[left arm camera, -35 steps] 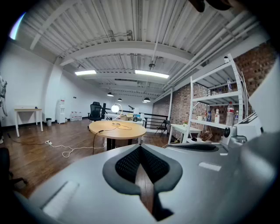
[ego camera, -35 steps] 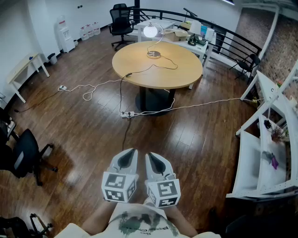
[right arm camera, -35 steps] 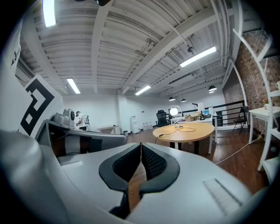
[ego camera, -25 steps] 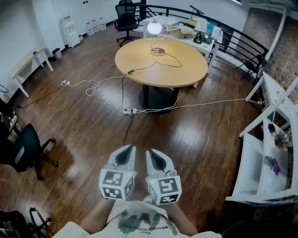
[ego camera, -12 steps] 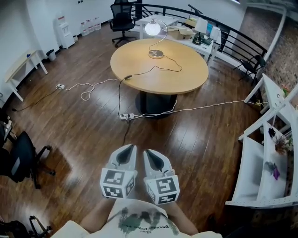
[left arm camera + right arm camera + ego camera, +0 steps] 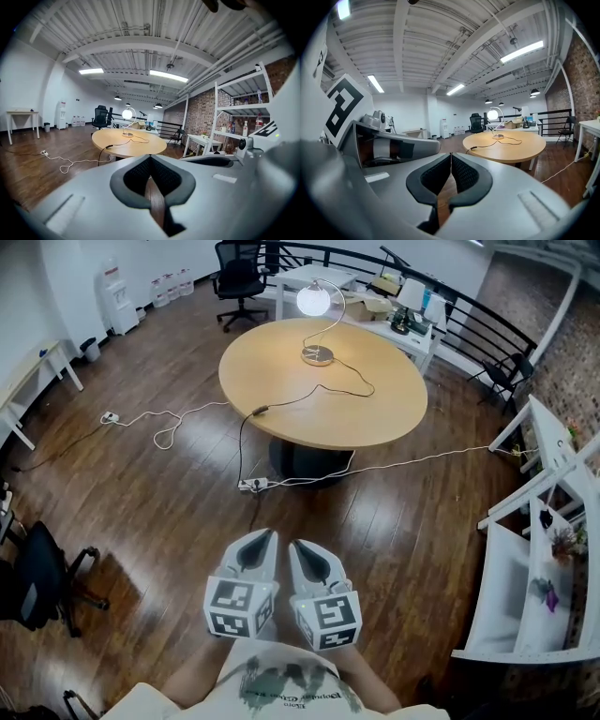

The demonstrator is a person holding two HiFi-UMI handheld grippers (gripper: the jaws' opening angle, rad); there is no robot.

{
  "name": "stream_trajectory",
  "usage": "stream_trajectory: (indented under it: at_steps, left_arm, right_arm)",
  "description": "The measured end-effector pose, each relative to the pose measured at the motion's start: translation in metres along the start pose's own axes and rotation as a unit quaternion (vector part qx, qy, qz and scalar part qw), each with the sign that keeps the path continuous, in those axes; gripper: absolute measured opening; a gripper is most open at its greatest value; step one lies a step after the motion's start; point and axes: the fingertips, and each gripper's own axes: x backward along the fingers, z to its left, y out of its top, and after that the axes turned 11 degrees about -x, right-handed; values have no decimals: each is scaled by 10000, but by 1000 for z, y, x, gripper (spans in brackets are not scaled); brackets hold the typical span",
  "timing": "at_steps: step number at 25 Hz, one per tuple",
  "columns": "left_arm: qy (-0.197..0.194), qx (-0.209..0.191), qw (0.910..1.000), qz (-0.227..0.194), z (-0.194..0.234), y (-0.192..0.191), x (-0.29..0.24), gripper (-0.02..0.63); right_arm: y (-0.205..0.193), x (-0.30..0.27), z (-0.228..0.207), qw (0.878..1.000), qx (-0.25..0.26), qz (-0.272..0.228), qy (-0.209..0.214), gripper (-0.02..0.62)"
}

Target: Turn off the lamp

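A lit lamp [image 6: 314, 301] with a round white globe and a curved chrome stem stands on its base [image 6: 318, 356] at the far side of a round wooden table [image 6: 375, 418]. Its cord [image 6: 309, 395] runs across the tabletop and down to the floor. The lamp [image 6: 127, 114] glows far ahead in the left gripper view, and the lamp [image 6: 492, 115] shows likewise in the right gripper view. My left gripper [image 6: 260, 540] and right gripper [image 6: 302, 550] are held side by side low in the head view, well short of the table. Both are shut on nothing.
Cables [image 6: 164, 423] and a power strip [image 6: 251, 485] lie on the wooden floor between me and the table. A white shelf unit [image 6: 539, 549] stands at the right, office chairs [image 6: 37, 582] at the left and far back [image 6: 236, 277], a railing [image 6: 469, 329] behind the table.
The table and lamp have drawn nearer and lower in the head view as I walk toward them. Both grippers stay shut and side by side.
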Motion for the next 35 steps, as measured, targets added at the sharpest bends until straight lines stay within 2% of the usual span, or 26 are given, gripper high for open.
stream_trajectory:
  at_steps: [10,16,27,35]
  left_arm:
    - [-132,144,9998,-85,83,13,-39,-5]
    - [-145,263,9995,-65,124,6,-52,-5]
    - [-93,200,9997,-40,165,6,-70,-5]
    - [32,263,9995,-142,186,13,-95,-5]
  right_arm:
    - [23,-90,22,9998,176,66,-51,3]
    - [26,-134,41,9996,212,167,-11,3]
    - [29,-175,47,9992,344,173,-40,3]
    - [42,-205,25,9989,439,141,-87,3]
